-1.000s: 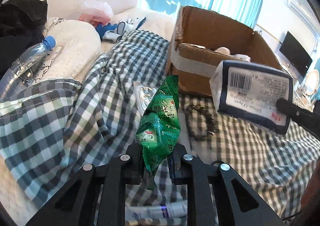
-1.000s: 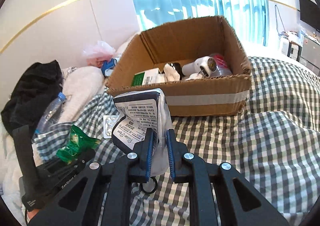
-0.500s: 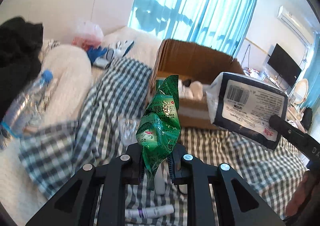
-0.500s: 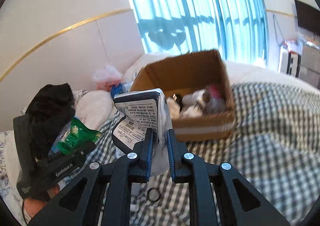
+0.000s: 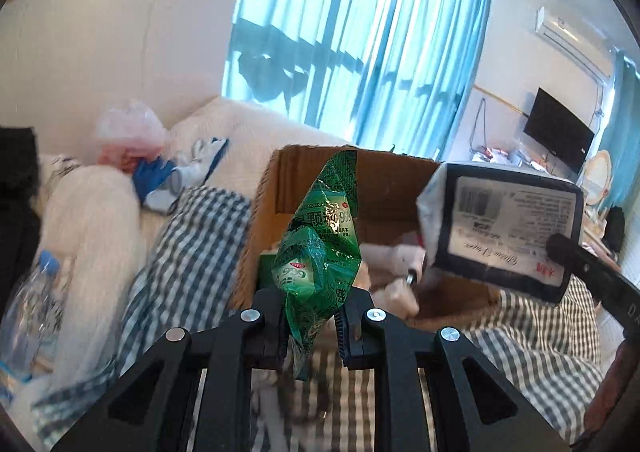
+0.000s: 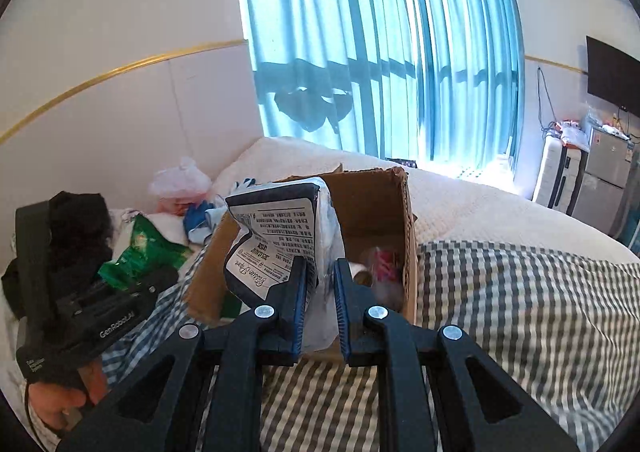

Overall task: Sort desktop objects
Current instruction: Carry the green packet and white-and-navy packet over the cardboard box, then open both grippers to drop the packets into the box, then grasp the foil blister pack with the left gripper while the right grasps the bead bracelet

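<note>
My left gripper (image 5: 314, 326) is shut on a green foil packet (image 5: 322, 248) and holds it up in front of the open cardboard box (image 5: 266, 212). My right gripper (image 6: 320, 306) is shut on a white tissue pack with a dark blue border (image 6: 276, 240), held over the near side of the box (image 6: 404, 236). The tissue pack (image 5: 504, 232) and the right gripper's finger (image 5: 588, 276) show at the right of the left wrist view. The left gripper (image 6: 96, 312) with the green packet (image 6: 144, 248) shows at the left of the right wrist view. Several items lie in the box.
The box stands on a checked blanket (image 6: 520, 312) over a white bed. A water bottle (image 5: 32, 304) lies at the left. A pink plastic bag (image 5: 128, 132), blue items (image 5: 156, 180) and dark clothing (image 6: 80, 220) lie near the headboard. Curtains hang behind.
Both grippers have risen and moved toward the box with their loads still held. The box now sits lower and closer in both views.
</note>
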The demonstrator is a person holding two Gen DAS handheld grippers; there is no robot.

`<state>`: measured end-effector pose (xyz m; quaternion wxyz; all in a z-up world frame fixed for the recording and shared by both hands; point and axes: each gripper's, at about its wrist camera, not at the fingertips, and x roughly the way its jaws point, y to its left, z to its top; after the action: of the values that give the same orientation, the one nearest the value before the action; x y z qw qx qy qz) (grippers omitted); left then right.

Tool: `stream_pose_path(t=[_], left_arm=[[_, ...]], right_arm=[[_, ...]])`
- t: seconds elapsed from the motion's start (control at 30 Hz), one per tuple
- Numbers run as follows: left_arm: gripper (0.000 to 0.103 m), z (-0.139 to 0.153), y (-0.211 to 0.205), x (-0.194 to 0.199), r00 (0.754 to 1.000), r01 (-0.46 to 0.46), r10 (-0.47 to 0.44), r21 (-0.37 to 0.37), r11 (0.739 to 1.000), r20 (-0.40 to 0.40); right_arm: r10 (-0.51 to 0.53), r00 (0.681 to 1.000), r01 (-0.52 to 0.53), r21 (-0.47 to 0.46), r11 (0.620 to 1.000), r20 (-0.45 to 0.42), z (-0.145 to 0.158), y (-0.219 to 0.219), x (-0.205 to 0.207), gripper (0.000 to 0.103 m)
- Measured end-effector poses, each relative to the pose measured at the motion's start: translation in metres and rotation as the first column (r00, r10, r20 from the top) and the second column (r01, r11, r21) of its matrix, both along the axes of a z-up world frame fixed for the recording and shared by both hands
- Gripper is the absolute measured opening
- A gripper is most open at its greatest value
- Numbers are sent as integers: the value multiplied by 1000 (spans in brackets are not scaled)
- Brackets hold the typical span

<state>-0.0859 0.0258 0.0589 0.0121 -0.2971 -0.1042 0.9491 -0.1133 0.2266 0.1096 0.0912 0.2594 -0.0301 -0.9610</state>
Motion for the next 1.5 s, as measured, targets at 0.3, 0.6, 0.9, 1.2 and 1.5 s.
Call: stream_pose_path(t=[0.3,0.6,0.9,1.2,1.5], left_arm=[[19,-21,9,-110,999,20,-20,-9,1000,50],[83,-60,12,-165,990,-17,28,-81,997,139],[88,-15,-5,-111,988,-43,42,8,999,146],[95,46,-28,8,993,-45,55,-92,995,108],[100,-25,-58,83,989,-88,93,-52,995,117]], right_arm=[[-9,999,9,-1,1000,51,-35,8,-98,13],[-61,997,68,-127,990,55,-45,41,-127,46],[-54,998,56,-157,986,18,15,26,-64,46],[62,997,-55,-181,982,35,64,2,33,49],[124,985,-126,10,992,118,-21,-45,79,51]])
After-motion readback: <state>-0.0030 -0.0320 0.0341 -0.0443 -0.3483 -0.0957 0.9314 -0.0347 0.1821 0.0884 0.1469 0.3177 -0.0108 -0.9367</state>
